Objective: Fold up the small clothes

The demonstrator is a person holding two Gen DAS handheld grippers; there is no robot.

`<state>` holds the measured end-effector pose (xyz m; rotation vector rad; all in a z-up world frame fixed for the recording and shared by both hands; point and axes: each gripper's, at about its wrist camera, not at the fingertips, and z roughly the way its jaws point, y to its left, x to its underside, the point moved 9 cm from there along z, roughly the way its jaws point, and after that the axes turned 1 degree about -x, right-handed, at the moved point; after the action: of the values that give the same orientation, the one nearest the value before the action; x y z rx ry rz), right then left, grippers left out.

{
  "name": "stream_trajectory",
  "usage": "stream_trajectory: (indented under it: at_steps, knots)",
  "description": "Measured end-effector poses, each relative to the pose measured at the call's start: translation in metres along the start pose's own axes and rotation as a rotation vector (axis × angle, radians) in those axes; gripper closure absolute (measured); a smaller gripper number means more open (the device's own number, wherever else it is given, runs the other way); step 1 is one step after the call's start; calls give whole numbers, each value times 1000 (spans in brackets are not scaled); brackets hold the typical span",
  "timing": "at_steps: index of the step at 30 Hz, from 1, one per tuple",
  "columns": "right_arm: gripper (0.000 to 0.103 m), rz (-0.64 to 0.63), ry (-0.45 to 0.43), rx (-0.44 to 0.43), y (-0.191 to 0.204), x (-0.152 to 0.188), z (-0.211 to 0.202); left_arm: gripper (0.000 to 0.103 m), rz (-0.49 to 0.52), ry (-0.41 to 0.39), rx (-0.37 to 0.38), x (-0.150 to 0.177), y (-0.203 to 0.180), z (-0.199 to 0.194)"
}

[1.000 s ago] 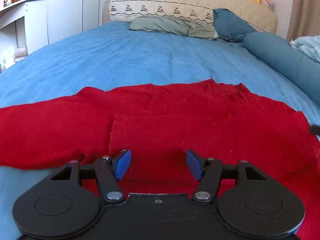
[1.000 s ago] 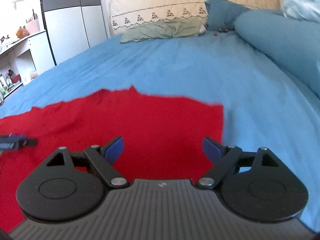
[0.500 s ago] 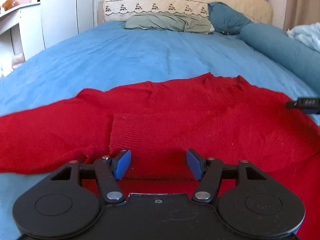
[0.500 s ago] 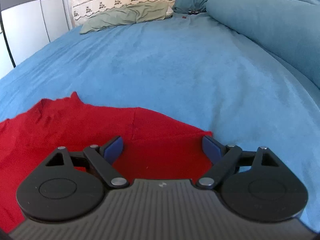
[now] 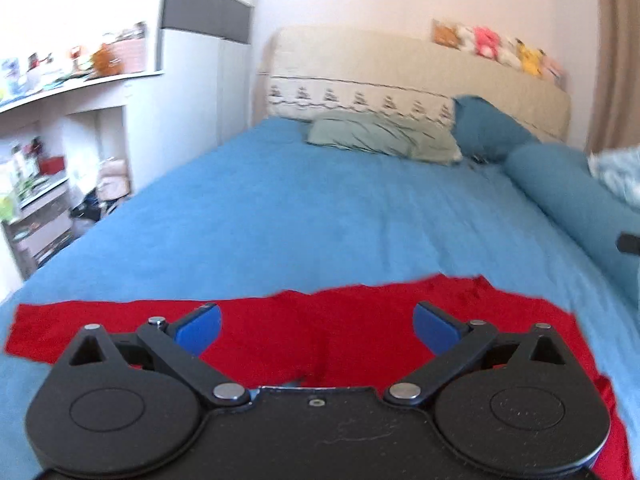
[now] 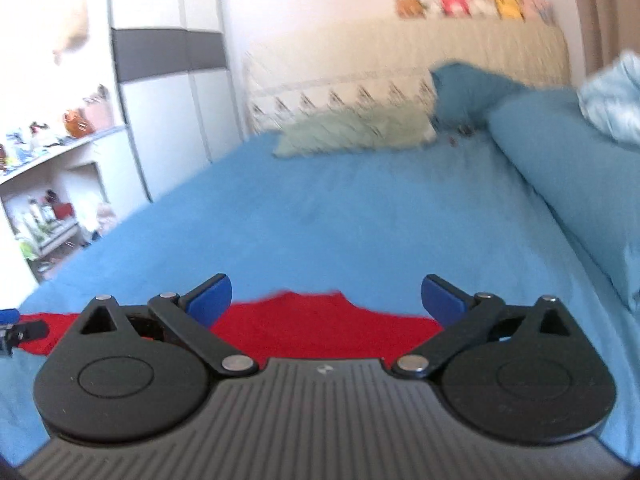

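Left gripper (image 5: 317, 330) smooth black, right gripper (image 6: 326, 300) ribbed grey, blue pads, silver screws

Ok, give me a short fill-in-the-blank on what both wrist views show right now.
1. The garment spread in front of both claws is ____ in colour.
2. It lies on a ____ bedsheet.
3. The left claw and the right claw both have their jaws ____, with nothing between them.
4. The soft toys sit in a row on top of the ____.

Missing words: red; blue; open; headboard
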<state>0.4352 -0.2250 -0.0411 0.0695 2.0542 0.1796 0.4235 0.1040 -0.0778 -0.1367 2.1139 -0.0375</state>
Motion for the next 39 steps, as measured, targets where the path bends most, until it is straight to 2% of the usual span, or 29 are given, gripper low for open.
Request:
stream_trajectory:
  at_steps: [3, 6, 10, 14, 16, 18, 22, 29, 30, 31, 32, 33, 34, 36, 39]
  knots:
    - [0, -3, -8, 2, 32, -4, -7, 0, -70, 3, -48, -7, 48, -11]
    - [0, 19, 14, 4, 60, 3, -5, 0, -110, -26, -123, -6, 99, -19]
    - [0, 33, 76, -15, 100, 27, 14, 0, -148, 17, -227, 16, 171, -11]
    - [0, 78, 145, -57, 137, 60, 29, 4, -362, 85, -241, 56, 248, 10]
    - [0, 84, 165, -59, 149, 74, 40, 14, -457, 106, -251, 73, 281, 22]
    - [0, 89, 196, -66, 161, 89, 52, 19, -497, 119, -258, 82, 300, 35]
    - [0, 73, 241, -78, 176, 113, 71, 31, -541, 146, -225, 95, 311, 65]
    - [0, 39, 265, -81, 189, 134, 100, 33, -451, 96, -262, 85, 296, 102]
    - [0, 39, 267, -84, 187, 136, 101, 45, -436, 89, -281, 83, 295, 106]
    - [0, 39, 267, -85, 188, 137, 103, 62, -427, 89, -310, 82, 296, 110]
    - [0, 38, 266, -87, 189, 138, 106, 70, -426, 87, -349, 81, 299, 112]
    - [0, 37, 265, -87, 189, 139, 107, 86, -438, 80, -365, 81, 301, 111]
    - [0, 37, 263, -87, 189, 139, 109, 95, -466, 69, -365, 81, 303, 110]
    - [0, 38, 259, -87, 187, 139, 110, 96, -508, 54, -367, 79, 305, 107]
    - [0, 45, 251, -85, 183, 136, 110, 96, -479, 20, -385, 63, 296, 101]
